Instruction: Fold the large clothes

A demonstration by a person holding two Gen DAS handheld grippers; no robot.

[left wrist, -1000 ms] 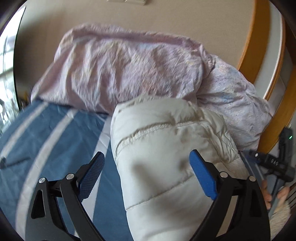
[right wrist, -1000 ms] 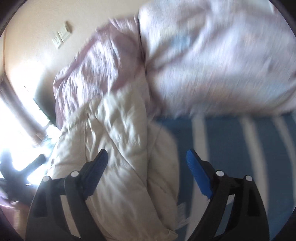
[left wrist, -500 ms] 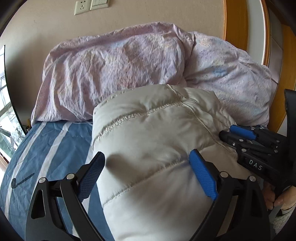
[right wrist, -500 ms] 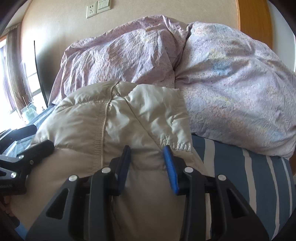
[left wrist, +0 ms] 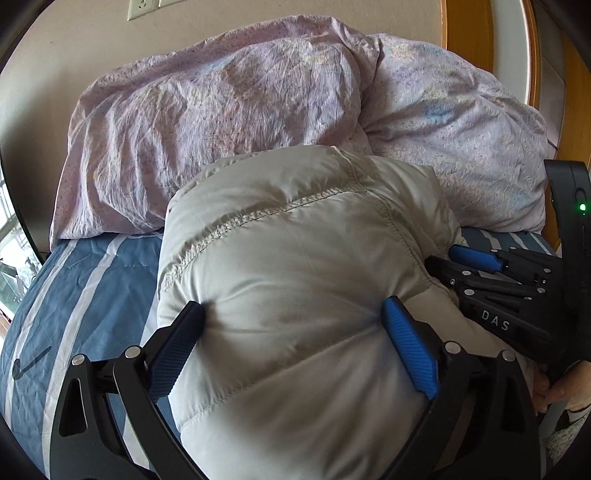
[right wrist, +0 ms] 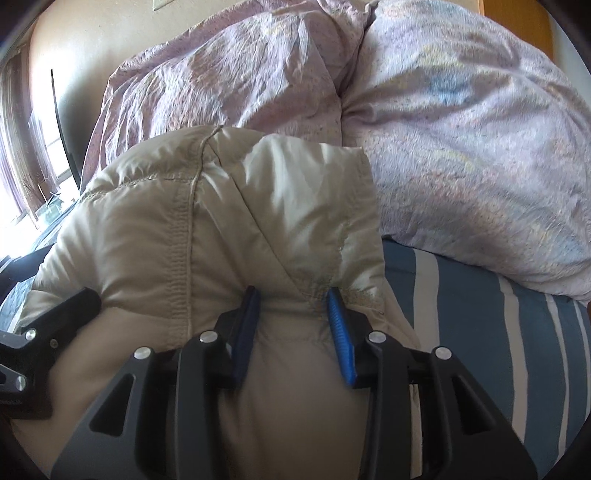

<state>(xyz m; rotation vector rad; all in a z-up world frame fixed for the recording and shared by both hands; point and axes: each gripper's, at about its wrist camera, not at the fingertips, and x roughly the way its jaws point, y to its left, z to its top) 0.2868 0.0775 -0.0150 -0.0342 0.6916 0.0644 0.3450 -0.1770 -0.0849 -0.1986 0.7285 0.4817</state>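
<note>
left wrist view: the left gripper (left wrist: 293,332) has its jaws spread wide, and a fat quilted fold of the cream puffer jacket (left wrist: 295,258) bulges up between them. the left pad dents the fabric, and the blue right pad (left wrist: 410,354) lies against it, so the bundle is clenched across its width. the jacket sits bunched on the bed (left wrist: 74,295), over the blue sheet with white stripes, its far end butting the two lilac pillows (left wrist: 221,110) stacked along the head edge of the bed against the beige wall (left wrist: 55,55). at the right, the right gripper (left wrist: 480,266) reaches in from the side, fingertips buried in the jacket's right flank; a hand (left wrist: 561,384) holds its black handle. a wooden frame (left wrist: 465,33) rises in the far right corner, a wall socket (left wrist: 142,7) at the top.

right wrist view: the right gripper (right wrist: 293,299) is narrowed to a small gap and pinches a ridge of the jacket (right wrist: 221,206) near a seam; the cloth puckers around both blue pads (right wrist: 341,332), so it is grasping the jacket. the left gripper's black finger (right wrist: 55,317) presses the jacket's left side. the pillows (right wrist: 461,147) block the way ahead; the striped bed sheet (right wrist: 498,332) shows at the right, a bright window (right wrist: 22,147) at the left.
</note>
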